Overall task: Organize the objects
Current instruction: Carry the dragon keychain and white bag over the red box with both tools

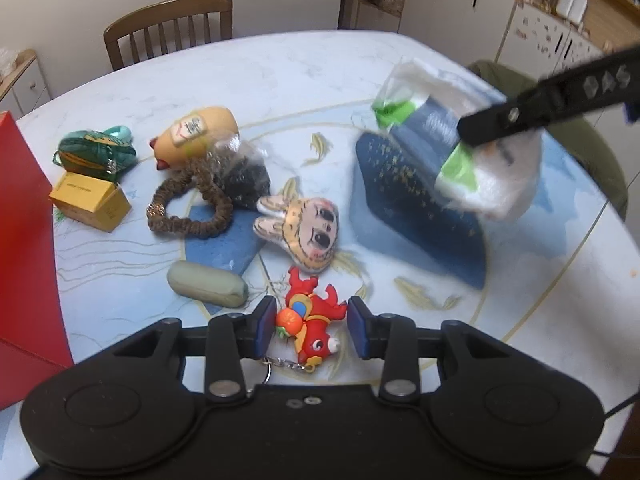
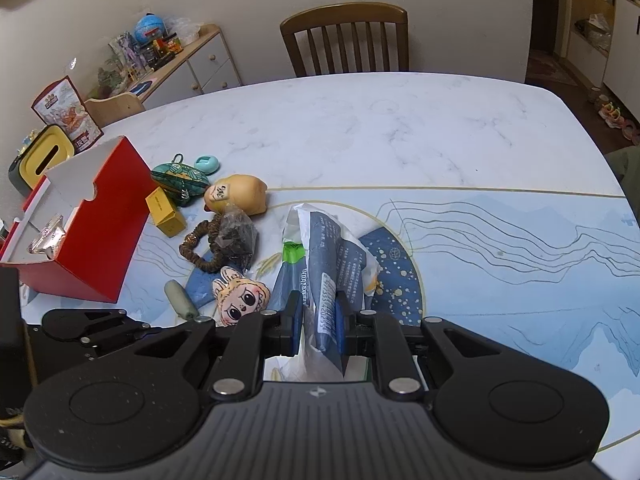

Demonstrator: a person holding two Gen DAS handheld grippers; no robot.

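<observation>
Crinkly plastic packet (image 2: 320,280), navy and white with a green patch and printed barcode, pinched between the blue pads of the right tongs (image 2: 318,320), lower centre of the right wrist view. Seen again at the upper right of the left wrist view (image 1: 472,152), blurred, lifted clear of the table (image 1: 280,72), with one black finger (image 1: 540,108) across it.

Left tongs (image 1: 312,328) spread wide at the bottom centre of the left wrist view, straddling a glossy red rubbery fish-shaped keychain (image 1: 316,320) with an orange ball and a thin metal chain; left pad just beside the ball, right pad apart from the tail.

Scattered above on the smooth, marble-patterned table with blue printed artwork:
- soft, flat plush face with rabbit ears (image 1: 300,232), centre;
- rounded grey-green oblong (image 1: 208,284), matte, left of the keychain;
- ruffled brown fabric scrunchie (image 1: 188,208), looped, touching a clear bag of dark bits (image 1: 240,172);
- smooth tan rounded figure (image 1: 196,136) with a label, behind the bag;
- small mustard cardboard box (image 1: 90,202), at left, with a dark green pouch (image 1: 96,152) on top of it.

Red cardboard box (image 2: 96,240), open-topped with a white interior, at the left edge of both views. Slatted wooden chair (image 2: 346,38) past the table's far edge.
</observation>
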